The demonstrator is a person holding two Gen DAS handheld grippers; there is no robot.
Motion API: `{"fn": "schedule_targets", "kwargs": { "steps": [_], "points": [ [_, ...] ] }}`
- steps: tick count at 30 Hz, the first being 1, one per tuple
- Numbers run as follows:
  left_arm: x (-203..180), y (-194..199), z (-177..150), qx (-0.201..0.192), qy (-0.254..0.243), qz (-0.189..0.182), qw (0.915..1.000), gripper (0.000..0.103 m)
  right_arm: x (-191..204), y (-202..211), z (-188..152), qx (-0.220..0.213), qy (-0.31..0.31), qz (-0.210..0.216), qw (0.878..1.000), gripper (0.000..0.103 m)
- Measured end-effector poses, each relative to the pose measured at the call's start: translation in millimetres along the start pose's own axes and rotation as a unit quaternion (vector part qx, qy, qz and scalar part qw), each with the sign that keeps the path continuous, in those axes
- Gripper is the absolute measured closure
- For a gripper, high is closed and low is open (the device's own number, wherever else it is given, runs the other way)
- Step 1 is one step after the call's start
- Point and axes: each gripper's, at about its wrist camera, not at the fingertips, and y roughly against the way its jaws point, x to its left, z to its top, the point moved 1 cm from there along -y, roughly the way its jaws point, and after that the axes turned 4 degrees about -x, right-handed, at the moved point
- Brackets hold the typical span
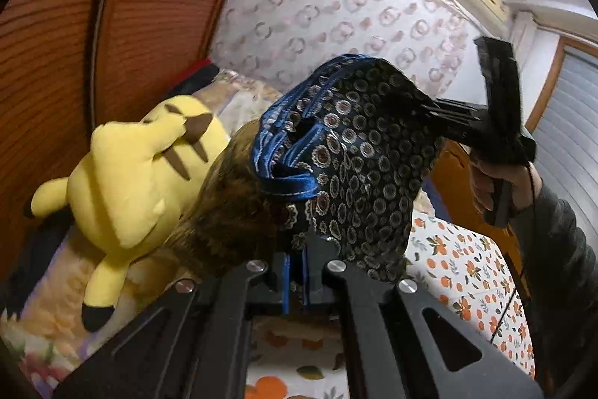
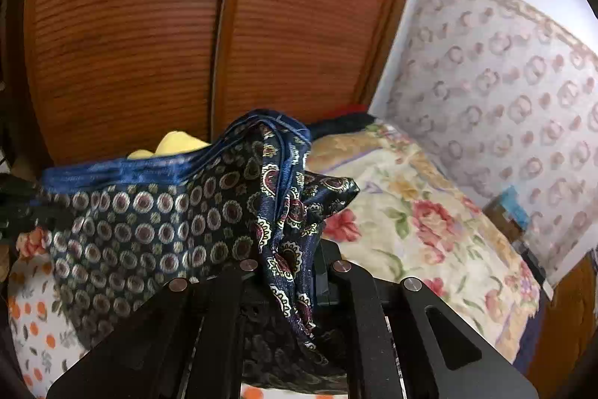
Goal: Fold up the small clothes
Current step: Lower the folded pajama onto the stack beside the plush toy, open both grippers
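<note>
Navy patterned cloth [image 1: 358,152] hangs pinched in both grippers' closed fingers [image 1: 295,283] [image 2: 291,272].

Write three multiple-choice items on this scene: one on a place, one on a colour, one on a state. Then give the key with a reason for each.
1. Where is the plush toy in the left wrist view?
A. left of the cloth
B. right of the cloth
C. on the wardrobe

2. What colour is the trim on the patterned cloth?
A. red
B. blue
C. green

3. How is the cloth held?
A. lying flat
B. by one gripper
C. by both grippers

Key: A, it lies left of the cloth; B, blue edging shows; C, the left gripper and right gripper each pinch it.
</note>
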Motion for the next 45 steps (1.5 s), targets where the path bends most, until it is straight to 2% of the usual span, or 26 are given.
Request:
{"fn": "schedule_targets", "kwargs": {
  "steps": [7, 10, 15, 20, 25, 28, 29, 30, 32, 34, 35, 40, 45],
  "points": [
    [10.3, -0.4, -7.3, 0.006, 0.0, 0.021, 0.9998, 0.102, 5.8, -63.8, 14.8, 0.02, -0.01, 0.015, 1.0, 0.097],
    [17.8, -5.9, -10.2, 0.017, 0.011, 0.021, 0.9996, 0.102, 2.8, -80.8, 12.0, 0.039, -0.027, -0.001, 0.999, 0.092],
    [16.7, -3.1, -10.9, 0.019, 0.001, 0.028, 0.9994, 0.101, -13.2, -77.6, 8.0, 0.032, -0.074, -0.024, 0.996, 0.078],
    [10.4, 3.0, -9.1, 0.015, -0.022, 0.037, 0.9989, 0.1, -19.3, -52.2, 11.7, -0.002, -0.094, -0.042, 0.995, 0.061],
    [6.4, 13.3, -7.9, 0.01, -0.032, 0.044, 0.9985, 0.097, -15.7, -33.1, 10.7, -0.004, -0.1, -0.062, 0.993, 0.053],
    [3.1, 21.8, -7.8, 0.006, -0.048, 0.05, 0.9976, 0.087, -8.4, -23.3, 9.7, 0.0, -0.096, -0.062, 0.993, 0.051],
    [1.5, 25.2, -7.3, 0.004, -0.055, 0.05, 0.9972, 0.075, -5.9, -19.6, 8.5, 0.001, -0.097, -0.063, 0.993, 0.051],
    [-0.1, 29.1, -6.8, 0.001, -0.06, 0.05, 0.9969, 0.069, -3.0, -14.4, 6.2, -0.001, -0.1, -0.064, 0.993, 0.051],
    [-4.2, 36.5, -6.2, -0.005, -0.068, 0.05, 0.9964, 0.065, 3.2, -2.0, -1.2, -0.008, -0.11, -0.059, 0.992, 0.051],
    [-11.3, 42.1, -6.0, -0.006, -0.082, 0.051, 0.9953, 0.054, 10.2, 12.6, -12.8, -0.01, -0.12, -0.063, 0.991, 0.051],
    [-15.5, 44.9, -6.7, -0.006, -0.091, 0.049, 0.9946, 0.044, 14.0, 20.9, -19.9, -0.012, -0.128, -0.065, 0.99, 0.051],
    [-37.1, 59.6, -12.7, -0.018, -0.124, 0.038, 0.9914, 0.042, 29.6, 59.3, -48.0, -0.018, -0.144, -0.073, 0.987, 0.05],
    [-57.4, 70.5, -19.6, -0.026, -0.144, 0.022, 0.989, 0.035, 41.6, 101.2, -72.8, -0.031, -0.169, -0.083, 0.982, 0.044]
  ]
}}
